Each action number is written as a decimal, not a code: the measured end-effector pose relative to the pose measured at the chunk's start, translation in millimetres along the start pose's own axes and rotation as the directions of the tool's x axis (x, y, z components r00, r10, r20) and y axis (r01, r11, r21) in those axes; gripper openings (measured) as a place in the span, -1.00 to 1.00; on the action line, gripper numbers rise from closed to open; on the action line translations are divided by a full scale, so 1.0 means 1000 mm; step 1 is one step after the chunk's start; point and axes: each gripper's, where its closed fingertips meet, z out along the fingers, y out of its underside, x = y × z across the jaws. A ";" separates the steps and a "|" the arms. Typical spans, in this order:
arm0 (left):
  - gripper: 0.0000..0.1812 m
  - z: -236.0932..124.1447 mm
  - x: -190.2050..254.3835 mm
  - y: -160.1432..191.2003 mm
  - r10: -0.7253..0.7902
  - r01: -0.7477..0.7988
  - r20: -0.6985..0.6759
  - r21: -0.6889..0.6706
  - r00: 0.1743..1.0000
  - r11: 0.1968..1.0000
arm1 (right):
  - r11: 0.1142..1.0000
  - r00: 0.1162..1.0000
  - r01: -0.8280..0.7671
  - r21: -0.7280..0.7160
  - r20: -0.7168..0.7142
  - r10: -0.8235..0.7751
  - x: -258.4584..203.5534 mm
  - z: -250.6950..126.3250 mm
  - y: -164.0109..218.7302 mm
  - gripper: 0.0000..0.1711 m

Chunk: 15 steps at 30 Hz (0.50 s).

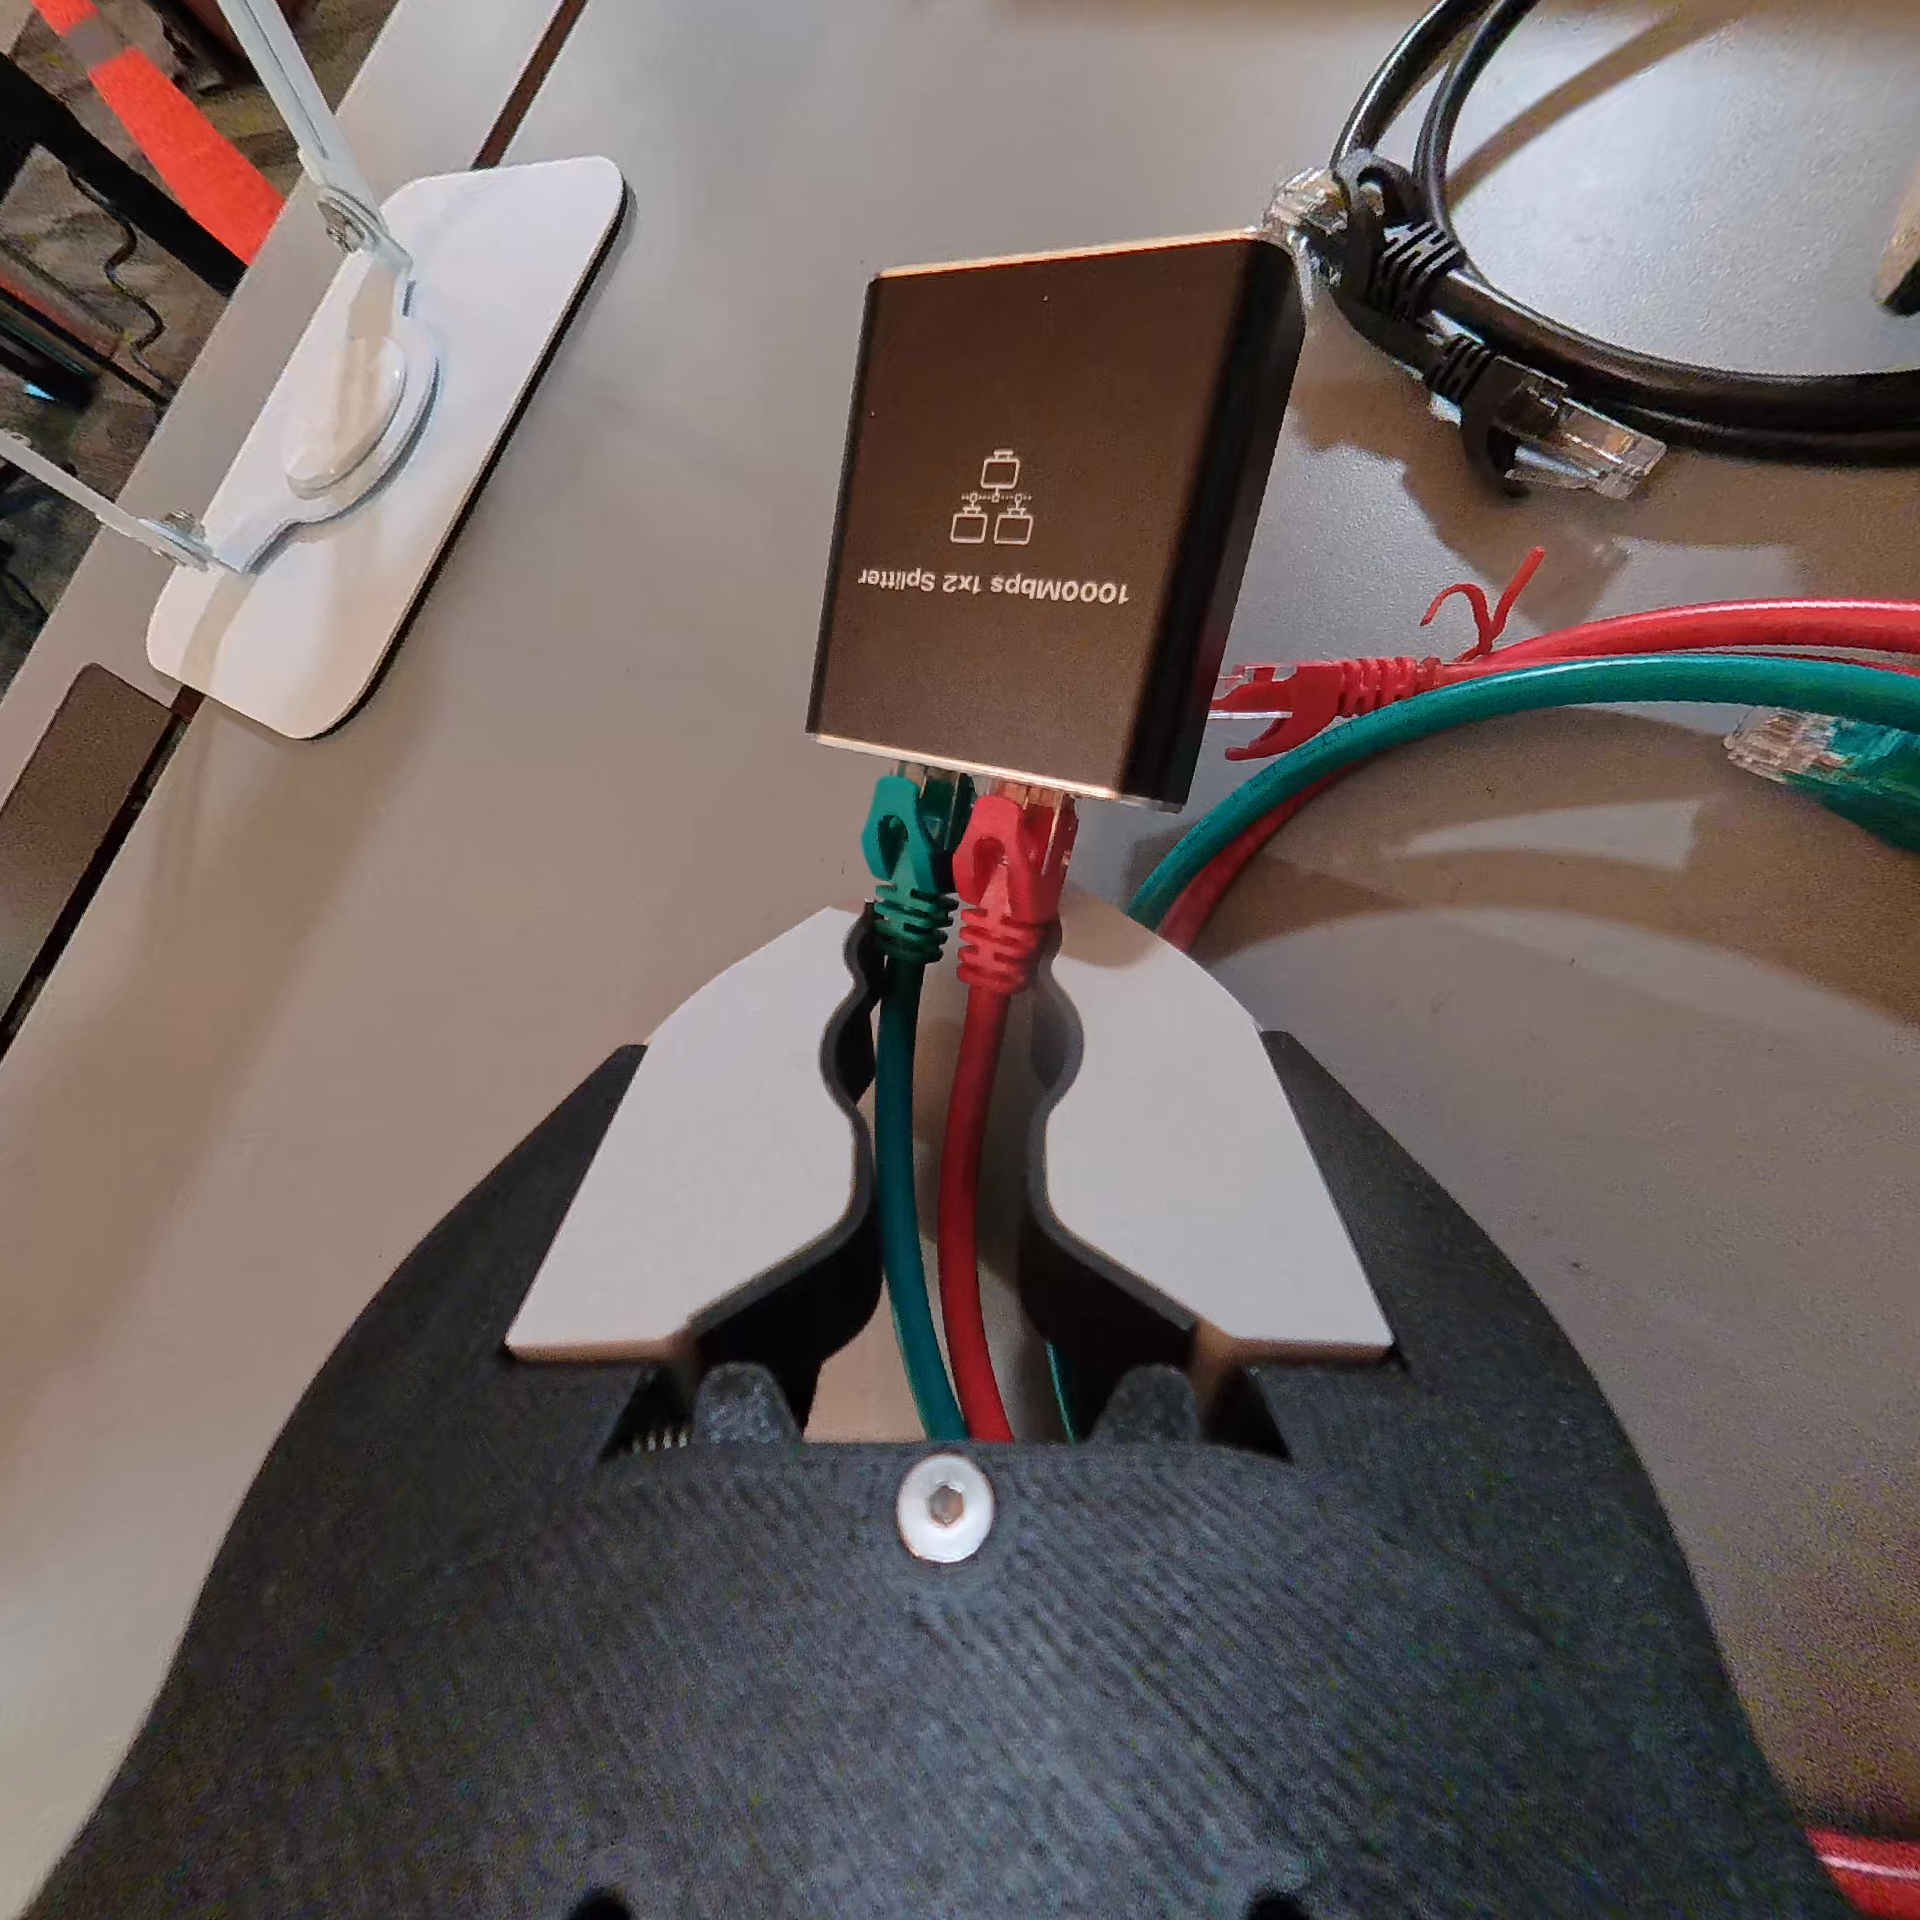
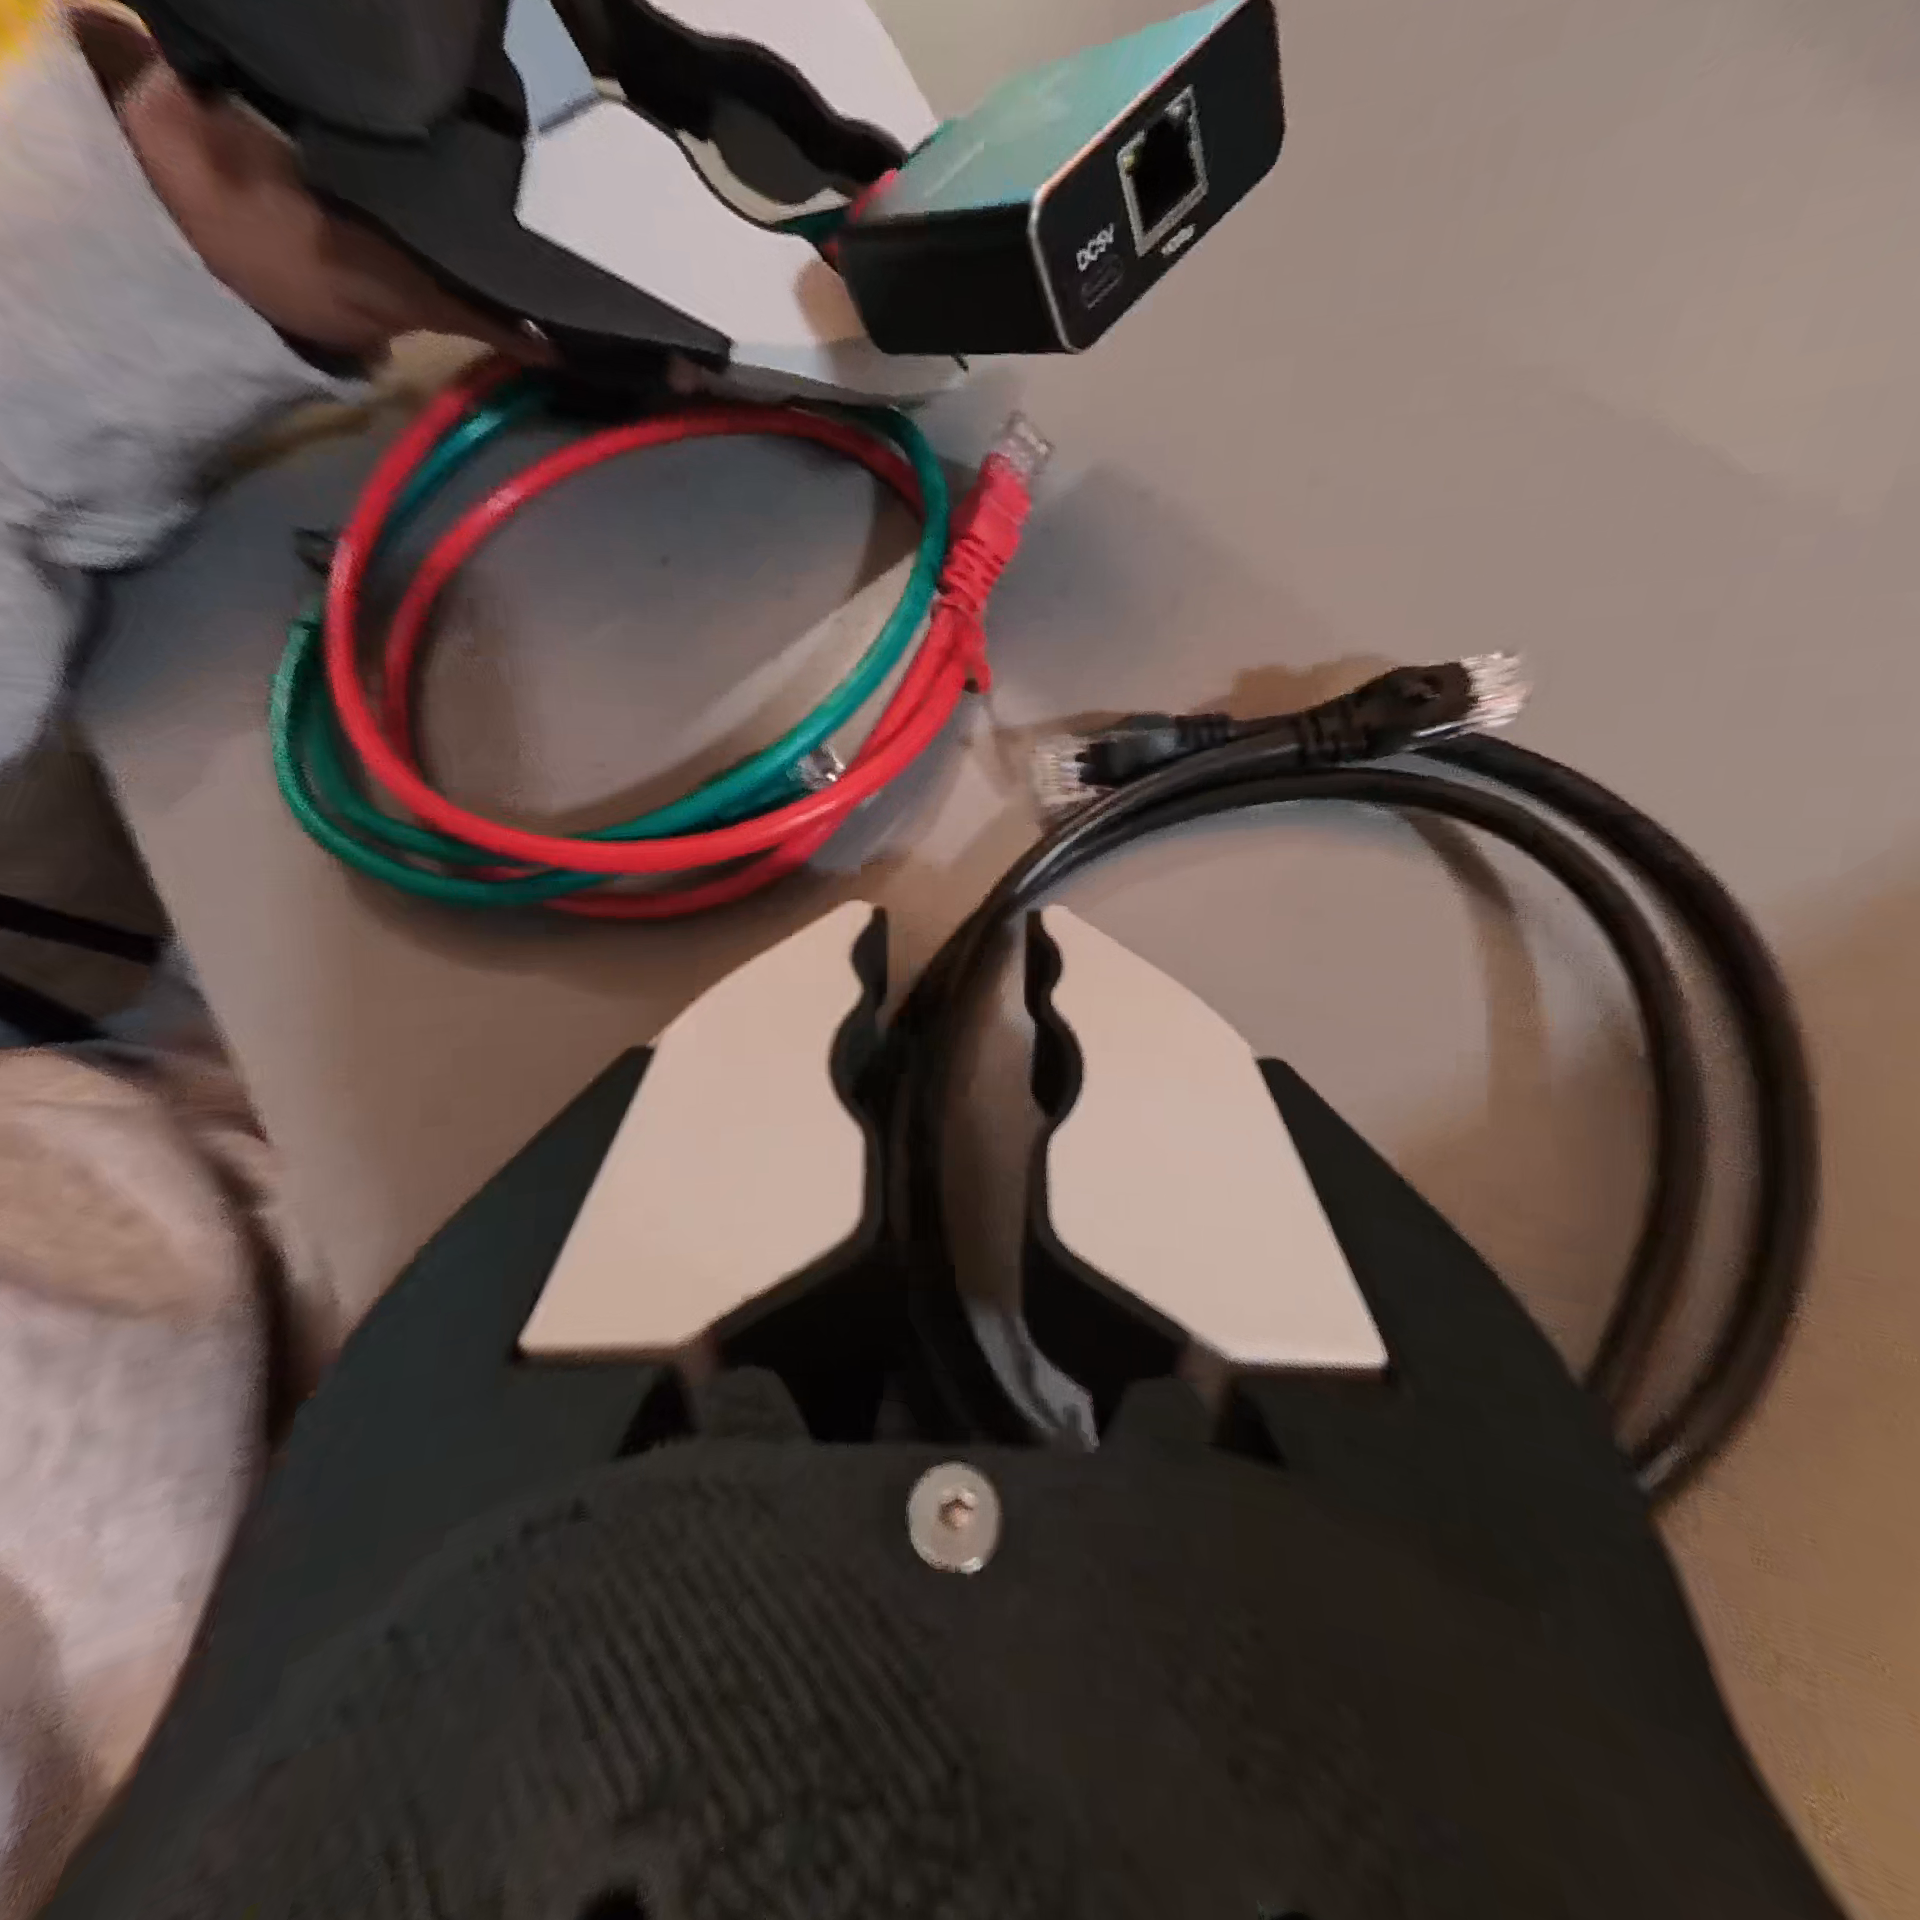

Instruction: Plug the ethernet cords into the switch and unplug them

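My left hand-held gripper (image 1: 951, 997) pinches the green cord (image 1: 902, 1195) and red cord (image 1: 971, 1195), both plugged into the switch (image 1: 1049, 499) lifted off the surface (image 1: 520, 935). My right hand-held gripper (image 2: 956, 997) sits narrow around the black cord (image 2: 1455, 800); grip unclear.

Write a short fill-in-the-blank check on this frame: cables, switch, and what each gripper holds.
The switch has ___ cords plugged into the side nearest the left gripper.
Beside the green plug sits a ___ plug.
The cable lying between the right gripper's jaws is ___.
The port on the switch's far face is ___.

Missing words: two; red; black; empty
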 end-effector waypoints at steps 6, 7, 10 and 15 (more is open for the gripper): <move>-0.71 0.000 0.000 0.000 -0.001 0.001 0.000 0.000 1.000 1.000 | 0.996 0.994 0.076 -0.045 -0.073 -0.080 0.006 0.003 0.006 -0.90; -0.71 0.000 0.000 0.000 -0.001 0.001 0.000 0.000 1.000 1.000 | 0.993 0.992 0.102 -0.054 -0.075 -0.106 0.004 0.003 0.007 -0.90; -0.71 0.000 0.000 0.000 0.000 0.000 0.001 0.000 1.000 1.000 | 0.986 0.984 0.154 -0.067 -0.080 -0.159 0.002 0.005 0.008 -0.86; -0.71 0.000 0.000 0.000 0.000 0.000 0.001 0.000 1.000 1.000 | 0.976 0.975 0.199 -0.086 -0.084 -0.206 0.001 0.006 0.010 -0.85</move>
